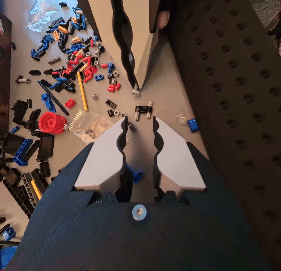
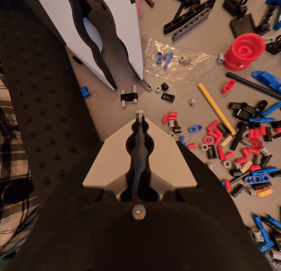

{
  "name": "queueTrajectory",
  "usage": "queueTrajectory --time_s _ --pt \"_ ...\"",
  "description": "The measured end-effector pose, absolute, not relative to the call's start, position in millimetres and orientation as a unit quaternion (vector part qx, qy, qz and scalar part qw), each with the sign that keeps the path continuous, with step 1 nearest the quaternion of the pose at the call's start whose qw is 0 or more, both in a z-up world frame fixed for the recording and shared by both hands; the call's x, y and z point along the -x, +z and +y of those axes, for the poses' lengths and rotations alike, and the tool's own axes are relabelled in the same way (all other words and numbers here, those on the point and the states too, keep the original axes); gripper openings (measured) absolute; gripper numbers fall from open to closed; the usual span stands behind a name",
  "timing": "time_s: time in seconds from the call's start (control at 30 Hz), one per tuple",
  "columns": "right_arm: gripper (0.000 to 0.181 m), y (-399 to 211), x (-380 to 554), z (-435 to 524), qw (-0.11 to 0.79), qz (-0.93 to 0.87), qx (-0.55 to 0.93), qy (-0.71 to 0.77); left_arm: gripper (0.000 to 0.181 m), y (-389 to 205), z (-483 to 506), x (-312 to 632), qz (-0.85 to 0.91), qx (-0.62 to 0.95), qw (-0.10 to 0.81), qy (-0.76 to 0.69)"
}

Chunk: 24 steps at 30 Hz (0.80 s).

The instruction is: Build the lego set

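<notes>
A small assembly, a black beam with two light grey axles through it, lies on the grey table between the two grippers. My right gripper is shut on a light grey pin, held just above the table short of the assembly. In the left wrist view it comes in from the top with the pin at its tips. My left gripper is open and empty, its tips just short of the assembly. It also shows in the right wrist view.
Loose red, blue and black parts are piled on one side, with a red wheel, a yellow axle and a clear bag. A blue piece lies near the table edge beside a dark dotted surface. The tips of one gripper are about 5 centimeters away from the tips of the other.
</notes>
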State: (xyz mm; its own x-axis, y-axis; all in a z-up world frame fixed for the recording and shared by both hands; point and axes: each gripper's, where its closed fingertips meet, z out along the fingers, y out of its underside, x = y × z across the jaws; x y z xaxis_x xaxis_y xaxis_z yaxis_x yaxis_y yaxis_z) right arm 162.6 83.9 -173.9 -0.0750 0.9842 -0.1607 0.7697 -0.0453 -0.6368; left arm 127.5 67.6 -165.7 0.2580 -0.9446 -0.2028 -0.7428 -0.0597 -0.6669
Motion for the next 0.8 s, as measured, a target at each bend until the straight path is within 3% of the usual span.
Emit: queueTrajectory --time_s 0.33,0.57,0.8 --pt "0.011 -173.6 -160.4 81.6 0.144 -0.682 0.658 0.285 0.031 -171.3 64.3 -135.3 0.594 0.714 0.339 -0.152" --pt "0.004 -174.2 -157.2 81.3 0.161 -0.683 0.654 0.284 0.03 -171.3 65.3 -134.5 0.593 0.714 0.341 -0.15" --pt "0.004 -173.9 -154.5 81.3 0.172 -0.687 0.649 0.279 0.02 -172.4 65.8 -138.6 0.592 0.713 0.343 -0.152"
